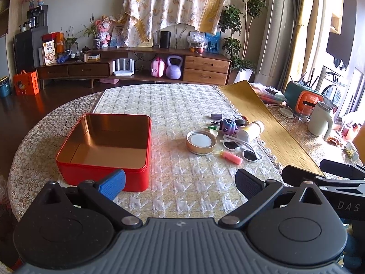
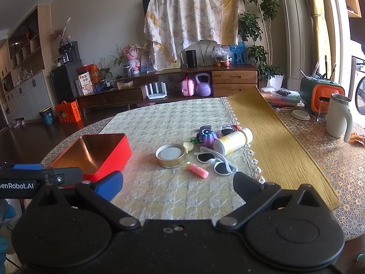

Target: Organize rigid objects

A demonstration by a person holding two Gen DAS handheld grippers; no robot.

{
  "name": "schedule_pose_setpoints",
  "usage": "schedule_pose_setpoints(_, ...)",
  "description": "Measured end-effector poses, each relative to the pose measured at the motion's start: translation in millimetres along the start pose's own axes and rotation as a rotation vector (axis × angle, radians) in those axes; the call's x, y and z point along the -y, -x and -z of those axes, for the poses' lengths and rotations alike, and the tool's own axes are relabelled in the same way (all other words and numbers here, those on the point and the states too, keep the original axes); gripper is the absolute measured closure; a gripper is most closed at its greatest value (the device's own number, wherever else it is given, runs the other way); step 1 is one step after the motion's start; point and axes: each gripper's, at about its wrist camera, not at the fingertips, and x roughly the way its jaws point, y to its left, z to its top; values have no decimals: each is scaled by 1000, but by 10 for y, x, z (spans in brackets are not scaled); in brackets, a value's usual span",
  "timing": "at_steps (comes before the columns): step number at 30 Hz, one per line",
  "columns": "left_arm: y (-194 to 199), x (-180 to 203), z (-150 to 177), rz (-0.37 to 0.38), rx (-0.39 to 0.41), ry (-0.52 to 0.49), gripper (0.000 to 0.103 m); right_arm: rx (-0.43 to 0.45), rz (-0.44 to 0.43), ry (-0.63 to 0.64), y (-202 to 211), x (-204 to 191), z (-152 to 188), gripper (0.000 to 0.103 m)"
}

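An open, empty red tin box (image 1: 102,173) (image 2: 114,157) sits on the left of the patterned cloth. To its right lies a cluster: a round gold lid (image 1: 201,142) (image 2: 170,155), a pink tube (image 1: 231,157) (image 2: 198,170), white sunglasses (image 1: 239,148) (image 2: 215,162), a white-and-yellow bottle (image 1: 251,130) (image 2: 232,141) on its side, a purple toy (image 1: 229,126) (image 2: 207,137) and small items behind. My left gripper (image 1: 180,183) is open and empty, near the box's front right corner. My right gripper (image 2: 178,185) is open and empty, in front of the pink tube.
A yellow mat (image 2: 273,146) lies right of the cloth. A cream mug (image 2: 337,118), a round coaster (image 2: 300,114) and an orange-green case (image 2: 324,96) stand at the far right. A wooden sideboard (image 2: 205,82) is beyond the table.
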Motion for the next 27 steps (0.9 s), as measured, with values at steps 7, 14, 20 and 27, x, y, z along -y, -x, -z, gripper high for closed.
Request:
schedule_pose_setpoints(7,-87,12,2,18,-16,-5,0,-7,1,7,-18,4,0,0)
schedule_pose_setpoints(14,-299,64,-114,16,-23,-22,0,-10,10,34,-121,99,-36,0)
schedule_pose_setpoints(20,-565,66,-288,10,-34,-5,0,-5,34,48,-330,341,-189,1)
schedule_pose_setpoints(27,-1064,146,-510,1,-69,-22,0,-35,37,131,-672,600,-291,3)
